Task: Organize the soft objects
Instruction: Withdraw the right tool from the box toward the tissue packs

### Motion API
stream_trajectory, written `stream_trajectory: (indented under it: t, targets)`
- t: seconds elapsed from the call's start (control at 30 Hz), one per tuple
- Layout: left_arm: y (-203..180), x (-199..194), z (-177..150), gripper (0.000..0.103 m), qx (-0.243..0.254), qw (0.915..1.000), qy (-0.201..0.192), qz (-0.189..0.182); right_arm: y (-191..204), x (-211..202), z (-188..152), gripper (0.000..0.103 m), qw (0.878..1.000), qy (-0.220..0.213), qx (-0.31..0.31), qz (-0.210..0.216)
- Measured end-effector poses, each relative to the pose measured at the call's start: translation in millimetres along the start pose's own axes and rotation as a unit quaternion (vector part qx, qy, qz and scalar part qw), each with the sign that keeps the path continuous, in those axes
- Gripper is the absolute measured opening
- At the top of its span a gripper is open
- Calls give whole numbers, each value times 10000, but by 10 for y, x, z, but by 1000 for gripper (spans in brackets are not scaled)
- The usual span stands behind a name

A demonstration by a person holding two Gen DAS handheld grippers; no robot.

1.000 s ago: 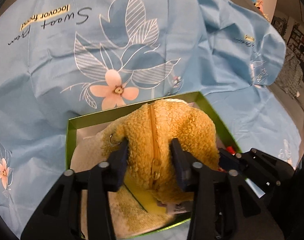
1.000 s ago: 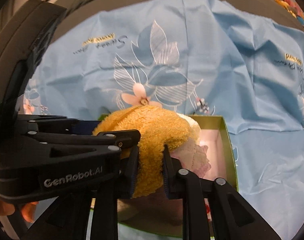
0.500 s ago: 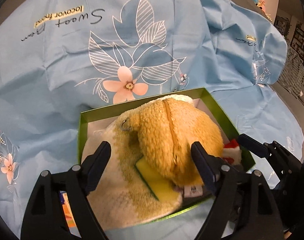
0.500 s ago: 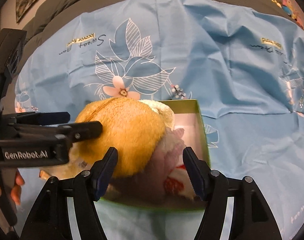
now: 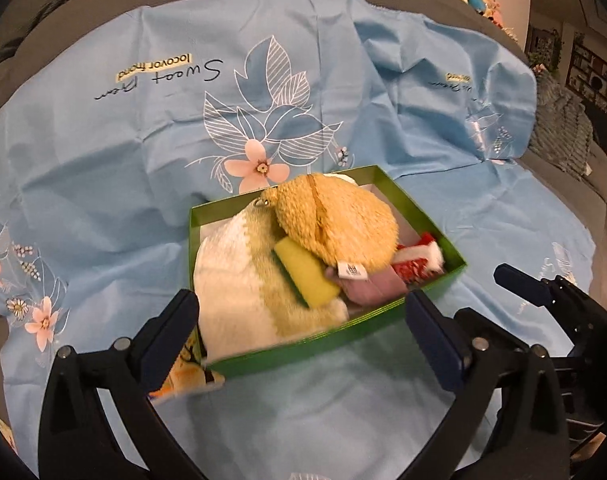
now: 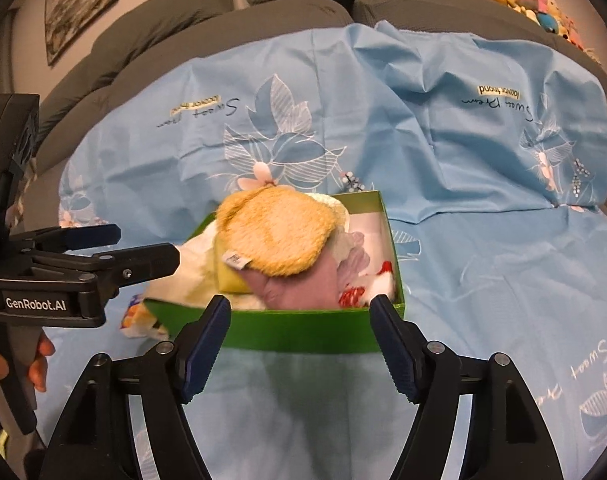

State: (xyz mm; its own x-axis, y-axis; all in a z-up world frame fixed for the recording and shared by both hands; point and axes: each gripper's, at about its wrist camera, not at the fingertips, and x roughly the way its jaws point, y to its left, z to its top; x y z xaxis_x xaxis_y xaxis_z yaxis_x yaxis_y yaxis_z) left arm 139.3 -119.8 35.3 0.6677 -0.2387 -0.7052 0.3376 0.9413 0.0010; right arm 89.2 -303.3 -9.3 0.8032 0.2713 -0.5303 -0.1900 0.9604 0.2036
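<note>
A green box [image 5: 335, 336] [image 6: 303, 332] sits on a blue flowered sheet and is piled with soft things. A fuzzy golden pouch [image 5: 339, 224] [image 6: 275, 236] lies on top. Under it are a white-and-green plush [image 5: 239, 280], a yellow sponge [image 5: 305, 276], a pink item [image 6: 295, 292] and a red-and-white item [image 5: 417, 260]. My left gripper [image 5: 303, 344] is open and empty, just in front of the box. My right gripper [image 6: 299, 348] is open and empty, at the box's near wall.
An orange-and-white soft item [image 5: 187, 376] [image 6: 141, 320] lies on the sheet beside the box's near left corner. The blue sheet [image 6: 483, 140] covers a grey sofa [image 6: 223, 20]. Small plush toys [image 6: 535, 4] line the sofa back at the far right.
Both grippers let go of the golden pouch, opened wide and drew back from the box. The pouch now rests on the pile in the box.
</note>
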Motion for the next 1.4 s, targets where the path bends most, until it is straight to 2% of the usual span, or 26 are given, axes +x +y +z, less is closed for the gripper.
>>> stream_trajectory:
  t: [0.3,0.7,1.03,1.17,1.4]
  targets:
    - [50,-442,-290,102,-245,9996,-156,-57,307,-368,-144,91,9998,-74,-173,108]
    - [253,-761,-708,102,-624,9979,-161,-20,692,-560,-341,92,9985,33,-388,395]
    - [635,-859,-1013,102,-929,9955,-93,162,1046,-365,-539,92,9947,415,-671,652]
    - [936,-903,-1162,102,-1225,9920,-43,304,1205,-207,-664,92,9917,625,-784,806]
    - [1419,-873,-1327,102,-1695,9839,90,560,1522,217,-820,92,9830,944,-857,1320]
